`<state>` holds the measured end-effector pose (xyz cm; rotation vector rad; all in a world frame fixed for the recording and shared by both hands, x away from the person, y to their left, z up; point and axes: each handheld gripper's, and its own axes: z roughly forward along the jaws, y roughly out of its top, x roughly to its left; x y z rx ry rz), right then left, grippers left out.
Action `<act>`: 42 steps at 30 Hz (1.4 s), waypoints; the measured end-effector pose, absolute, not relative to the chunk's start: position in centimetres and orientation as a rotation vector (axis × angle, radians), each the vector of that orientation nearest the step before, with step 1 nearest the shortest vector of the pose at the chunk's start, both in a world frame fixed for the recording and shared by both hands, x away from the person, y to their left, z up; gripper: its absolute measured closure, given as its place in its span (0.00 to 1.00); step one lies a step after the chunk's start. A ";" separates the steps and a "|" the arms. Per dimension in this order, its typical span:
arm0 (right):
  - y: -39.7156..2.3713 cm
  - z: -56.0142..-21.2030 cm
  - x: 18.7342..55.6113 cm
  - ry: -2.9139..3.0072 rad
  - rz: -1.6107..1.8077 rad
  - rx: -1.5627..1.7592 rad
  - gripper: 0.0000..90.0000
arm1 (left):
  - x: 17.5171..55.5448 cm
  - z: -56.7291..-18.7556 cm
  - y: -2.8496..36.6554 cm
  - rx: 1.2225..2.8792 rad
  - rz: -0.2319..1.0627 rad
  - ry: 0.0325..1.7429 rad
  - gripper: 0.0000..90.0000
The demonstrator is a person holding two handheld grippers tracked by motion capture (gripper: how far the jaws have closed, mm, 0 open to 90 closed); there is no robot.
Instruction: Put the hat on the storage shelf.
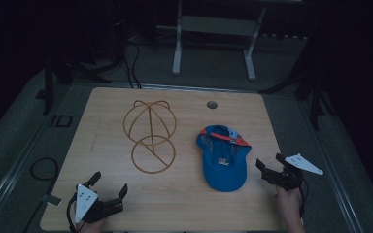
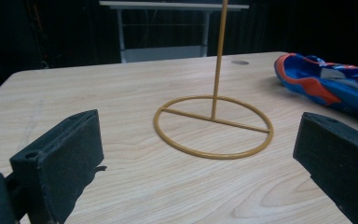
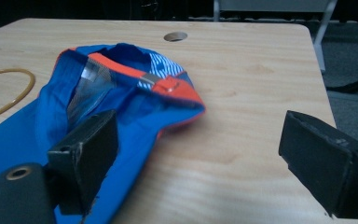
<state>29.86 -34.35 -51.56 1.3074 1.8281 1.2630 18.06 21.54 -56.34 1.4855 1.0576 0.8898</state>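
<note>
A blue cap [image 1: 223,155] with orange trim lies upside down on the wooden table [image 1: 102,145], right of centre. A gold wire stand [image 1: 149,136] with a ring base and a rounded top stands left of centre. My left gripper [image 1: 109,187] is open near the front left edge, pointing at the stand's ring base [image 2: 213,127], with the cap [image 2: 326,84] off to its right. At the table's right edge my right gripper [image 1: 270,162] is open beside the cap's brim. In the right gripper view the cap [image 3: 116,102] lies just ahead of the left jaw.
A round cable hole [image 1: 212,104] sits near the table's far edge. A white table frame [image 1: 213,39] stands on the floor behind. Cables [image 1: 43,170] lie on the floor at the left. Bare tabletop [image 3: 251,93] stretches right of the cap.
</note>
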 end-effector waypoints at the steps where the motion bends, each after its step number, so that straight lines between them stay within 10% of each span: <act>1: -34.1 -51.4 30.3 1.842 1.274 1.295 0.13 | 18.1 -56.4 21.5 1.495 0.892 1.059 0.02; 42: -25.7 -52.0 44.2 2.113 1.080 1.268 0.39 | 17.9 -56.2 21.5 1.526 0.885 1.120 0.02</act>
